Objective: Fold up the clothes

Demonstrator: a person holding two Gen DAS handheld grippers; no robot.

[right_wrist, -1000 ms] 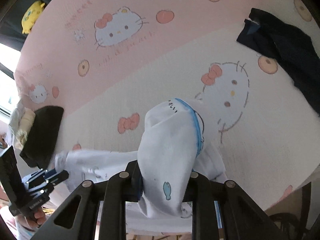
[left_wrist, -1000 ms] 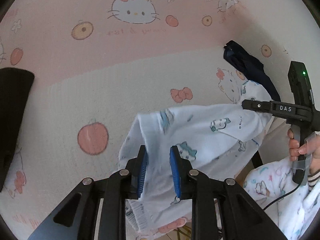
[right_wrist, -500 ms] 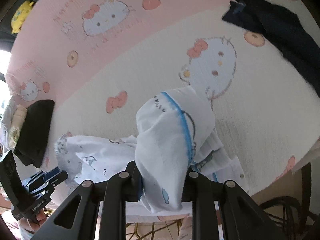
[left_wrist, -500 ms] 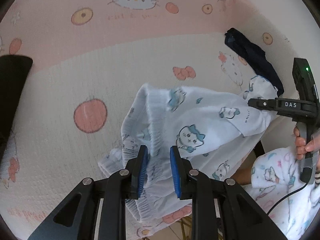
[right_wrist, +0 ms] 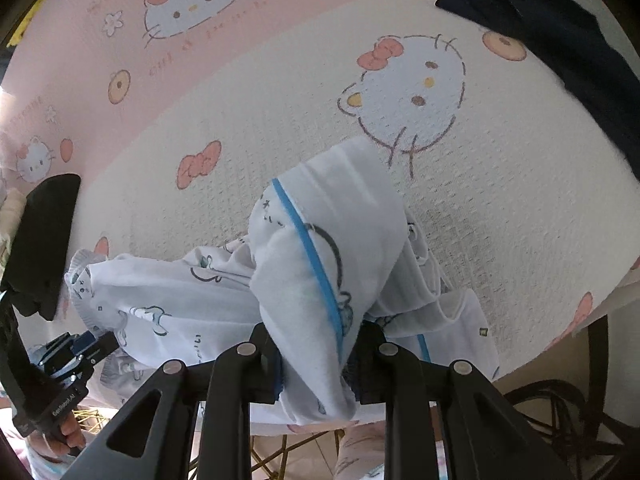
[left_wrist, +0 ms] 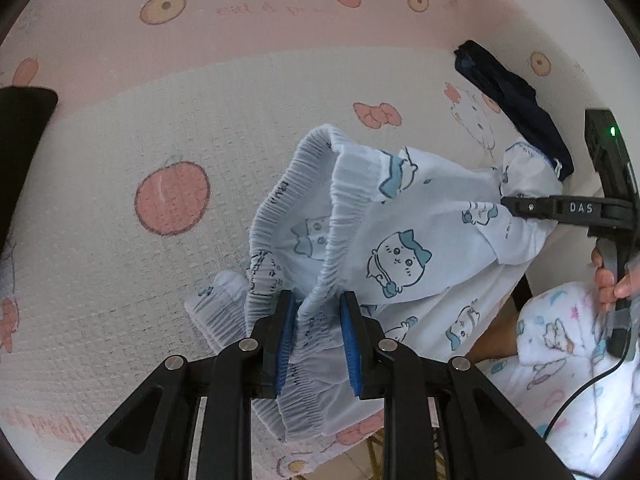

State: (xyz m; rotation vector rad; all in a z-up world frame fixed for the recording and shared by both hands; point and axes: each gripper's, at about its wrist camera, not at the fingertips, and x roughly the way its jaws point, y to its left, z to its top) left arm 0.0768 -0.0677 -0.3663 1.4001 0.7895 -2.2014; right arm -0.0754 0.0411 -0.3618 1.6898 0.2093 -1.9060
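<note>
Since 1 s ago, both hand-held grippers (left_wrist: 316, 312) (right_wrist: 316, 344), still clamped on pyjama pants (left_wrist: 400, 240), dropped them onto blanket (left_wrist: 160, 120).

The cloth (left_wrist: 120, 184) over the table is coloured in two bands, pink at the far side and cream nearer; white cat faces with pink bows, orange-pink apples, round orange fruits and faint pink lettering are printed across it; the small garment (left_wrist: 404, 240) is pale bluish-white, patterned with little cartoon animals outlined in dark grey and marked with teal-blue bows; its leg opening (right_wrist: 316, 276) is edged with a bright blue stripe; the dark garment (right_wrist: 568, 40) is navy; the folded item (right_wrist: 44, 240) is black; blue pads (left_wrist: 286, 344) are set in black gripper fingers; the sleeve (left_wrist: 560, 336) is white with pastel clouds.
</note>
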